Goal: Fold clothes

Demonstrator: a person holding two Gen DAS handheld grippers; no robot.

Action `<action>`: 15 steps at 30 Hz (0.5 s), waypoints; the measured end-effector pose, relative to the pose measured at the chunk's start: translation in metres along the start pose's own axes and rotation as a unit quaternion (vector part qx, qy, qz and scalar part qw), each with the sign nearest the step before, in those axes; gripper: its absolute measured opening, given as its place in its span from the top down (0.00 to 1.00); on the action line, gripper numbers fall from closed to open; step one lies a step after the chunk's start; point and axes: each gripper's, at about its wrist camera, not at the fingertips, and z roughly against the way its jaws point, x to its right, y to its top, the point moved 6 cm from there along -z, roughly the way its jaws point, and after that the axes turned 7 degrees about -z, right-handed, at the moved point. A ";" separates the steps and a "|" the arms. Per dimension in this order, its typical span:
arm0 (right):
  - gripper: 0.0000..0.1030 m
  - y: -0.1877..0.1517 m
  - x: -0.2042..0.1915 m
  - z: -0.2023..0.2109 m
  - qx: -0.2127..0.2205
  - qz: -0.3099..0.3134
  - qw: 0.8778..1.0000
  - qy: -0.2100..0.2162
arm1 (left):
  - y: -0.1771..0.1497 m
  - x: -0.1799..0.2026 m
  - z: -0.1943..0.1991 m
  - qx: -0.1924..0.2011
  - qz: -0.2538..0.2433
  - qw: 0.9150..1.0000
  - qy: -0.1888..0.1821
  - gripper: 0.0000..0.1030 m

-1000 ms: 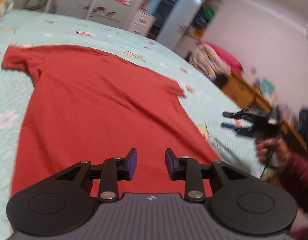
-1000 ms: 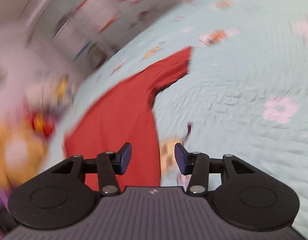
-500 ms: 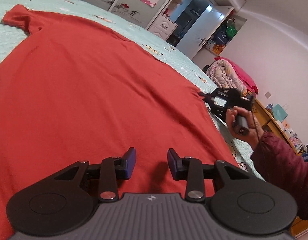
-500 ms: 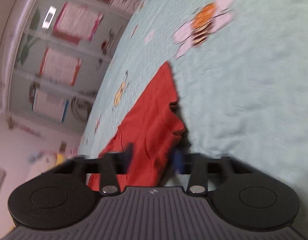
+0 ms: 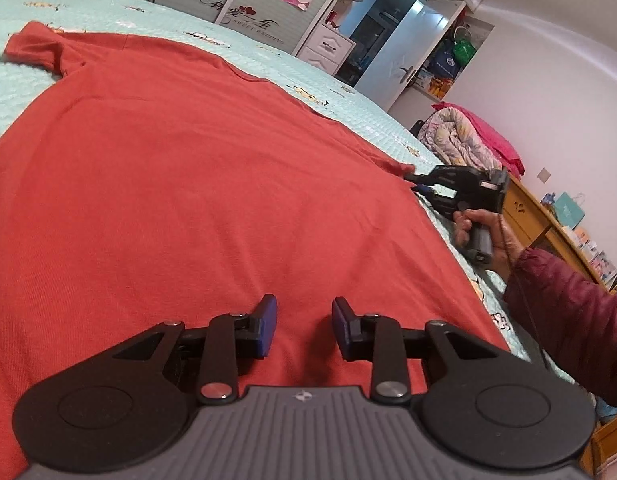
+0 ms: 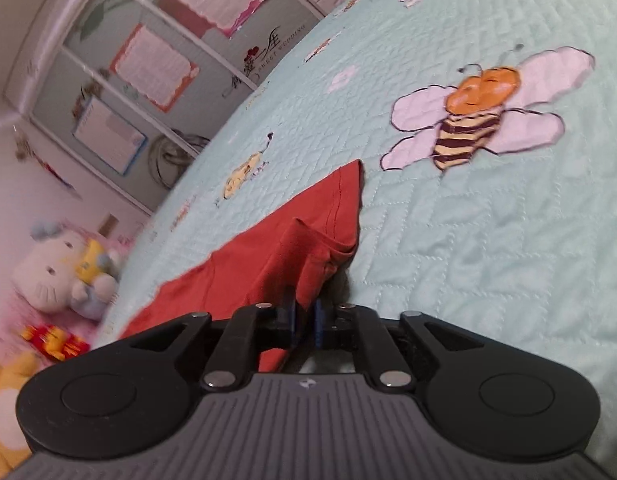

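Note:
A red T-shirt [image 5: 188, 184] lies spread flat on a mint quilted bed. My left gripper [image 5: 302, 326] is open and hovers low over the shirt's near hem area, holding nothing. My right gripper [image 6: 306, 316] is shut on the edge of the shirt's right sleeve [image 6: 328, 220], which bunches up between the fingers. In the left wrist view the right gripper [image 5: 412, 182] sits at the sleeve tip on the shirt's far right side, held by a hand in a maroon sleeve. The left sleeve [image 5: 32, 46] lies flat at the far left.
The bedspread [image 6: 488, 240] has bee and flower prints. Plush toys [image 6: 64, 268] sit at the bed's head. A wardrobe [image 5: 244, 4], a white door [image 5: 408, 52], a pile of bedding [image 5: 464, 140] and a wooden desk [image 5: 548, 220] stand beyond the bed's right edge.
My right gripper has reached the right sleeve and shut on it. My left gripper has come lower over the shirt's hem and stays open.

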 end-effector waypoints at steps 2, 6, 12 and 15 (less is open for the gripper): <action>0.71 -0.005 -0.002 0.019 0.026 0.003 1.000 -0.017 | 0.003 0.000 0.000 -0.004 0.007 1.000 0.002 0.67; 0.65 -0.036 -0.018 0.068 0.052 0.068 0.996 -0.029 | 0.021 -0.005 0.013 0.005 0.042 0.999 -0.007 0.66; 0.65 -0.137 -0.071 0.110 -0.099 0.110 0.986 0.077 | 0.066 -0.042 0.050 0.093 0.033 0.990 0.096 0.66; 0.63 -0.178 -0.068 0.113 -0.164 0.095 0.978 0.087 | 0.057 -0.077 0.077 0.107 0.077 0.975 0.180 0.63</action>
